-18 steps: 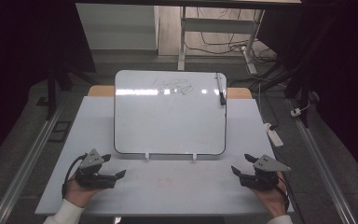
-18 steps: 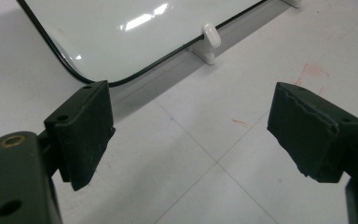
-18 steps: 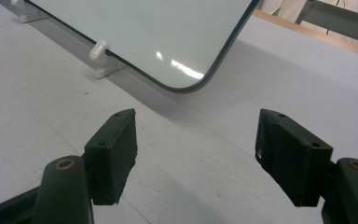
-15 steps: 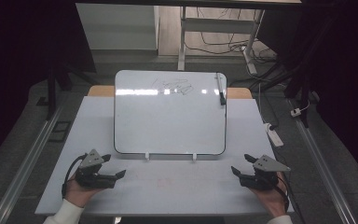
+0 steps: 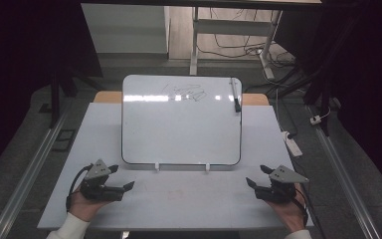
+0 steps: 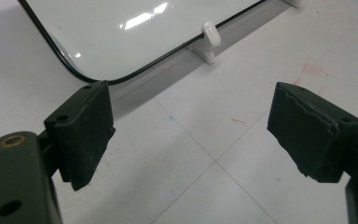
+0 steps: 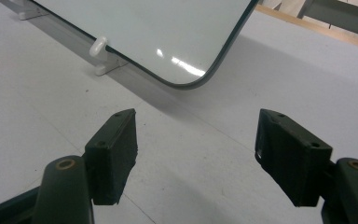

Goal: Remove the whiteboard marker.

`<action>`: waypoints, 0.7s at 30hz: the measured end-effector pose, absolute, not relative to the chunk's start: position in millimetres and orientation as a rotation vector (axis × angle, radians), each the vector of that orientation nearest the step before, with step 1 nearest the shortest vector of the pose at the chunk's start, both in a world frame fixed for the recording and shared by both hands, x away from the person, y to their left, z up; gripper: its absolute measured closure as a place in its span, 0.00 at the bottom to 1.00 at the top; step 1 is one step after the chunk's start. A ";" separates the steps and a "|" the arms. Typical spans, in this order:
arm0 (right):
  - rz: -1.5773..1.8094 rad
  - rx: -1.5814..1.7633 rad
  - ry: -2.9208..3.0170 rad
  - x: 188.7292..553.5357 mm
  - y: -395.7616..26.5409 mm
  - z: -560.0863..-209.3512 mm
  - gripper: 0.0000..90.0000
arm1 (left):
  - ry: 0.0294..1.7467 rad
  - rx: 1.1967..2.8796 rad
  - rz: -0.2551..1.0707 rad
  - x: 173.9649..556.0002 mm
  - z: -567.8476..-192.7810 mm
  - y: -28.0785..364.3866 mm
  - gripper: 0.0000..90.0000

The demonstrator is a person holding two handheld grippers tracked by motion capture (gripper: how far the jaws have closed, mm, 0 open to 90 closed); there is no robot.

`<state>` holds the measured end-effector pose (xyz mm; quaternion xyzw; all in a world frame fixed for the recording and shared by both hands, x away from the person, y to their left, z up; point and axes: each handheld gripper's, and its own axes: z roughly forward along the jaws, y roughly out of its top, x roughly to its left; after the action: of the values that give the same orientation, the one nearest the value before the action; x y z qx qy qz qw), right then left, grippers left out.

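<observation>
A whiteboard [image 5: 181, 122] leans on two small white stands [image 5: 156, 166] at the middle of the white table [image 5: 179, 199], with a dark scribble [image 5: 185, 92] near its top edge and a black marker [image 5: 236, 94] at its top right corner. My left gripper [image 5: 121, 178] rests near the front left, open and empty, facing the board's lower left corner [image 6: 98, 79]. At the front right, my right gripper [image 5: 257, 176] stands open with nothing between its jaws, looking at the board's lower right corner [image 7: 191, 81]. A white stand [image 6: 209, 41] props the board's edge; another stand [image 7: 103, 55] shows too.
Faint red marks [image 6: 310, 72] stain the table surface. A white power strip [image 5: 292, 143] lies on the floor to the right, with cables [image 5: 238, 47] and table legs behind. Metal rails [image 5: 27, 169] run along both sides of the table.
</observation>
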<state>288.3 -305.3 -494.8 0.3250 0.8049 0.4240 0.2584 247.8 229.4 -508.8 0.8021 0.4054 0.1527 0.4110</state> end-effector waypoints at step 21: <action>1.207 0.933 2.023 363.8 -260.0 -380.5 0.37 | 1.022 2.022 0.374 250.3 -509.8 229.2 0.17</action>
<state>363.8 -260.0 -380.5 0.3513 0.7620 0.4544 0.2992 250.3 229.2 -509.8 0.8031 0.4058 0.1485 0.4102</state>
